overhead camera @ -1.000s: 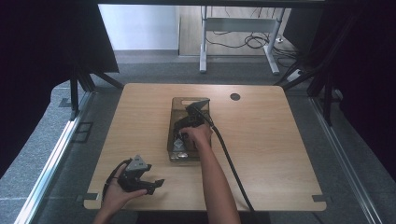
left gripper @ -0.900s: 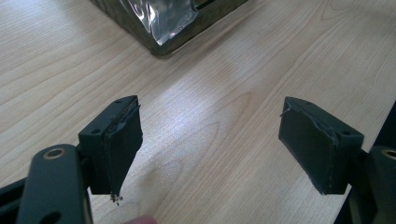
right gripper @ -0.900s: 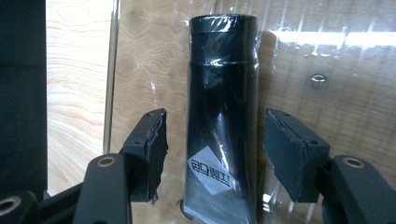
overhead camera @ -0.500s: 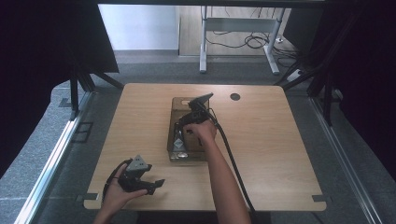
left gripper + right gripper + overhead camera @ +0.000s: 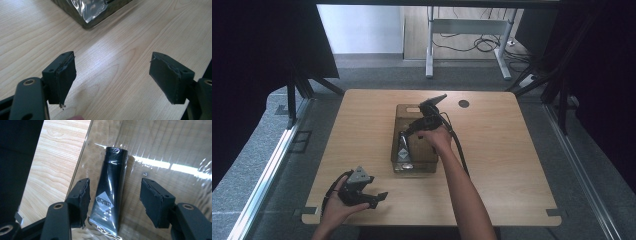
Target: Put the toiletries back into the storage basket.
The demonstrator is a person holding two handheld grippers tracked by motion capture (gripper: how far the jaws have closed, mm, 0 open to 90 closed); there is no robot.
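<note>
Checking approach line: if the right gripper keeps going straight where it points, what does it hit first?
Most likely the black tube lying in the clear bin: it sits between the open right gripper jaws, untouched. Depth is unclear.

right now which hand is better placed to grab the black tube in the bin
Right. The right tool hangs open over the black tube inside the clear bin; the left tool rests at the table's near edge.

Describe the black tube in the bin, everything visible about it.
The black tube is a glossy, soft-looking squeeze tube with a round black cap at one end, a flat crimped seam at the other and a pale diamond label. It lies flat on the floor of the clear brownish bin, near one wall. The right gripper hangs open above it, not touching.
</note>
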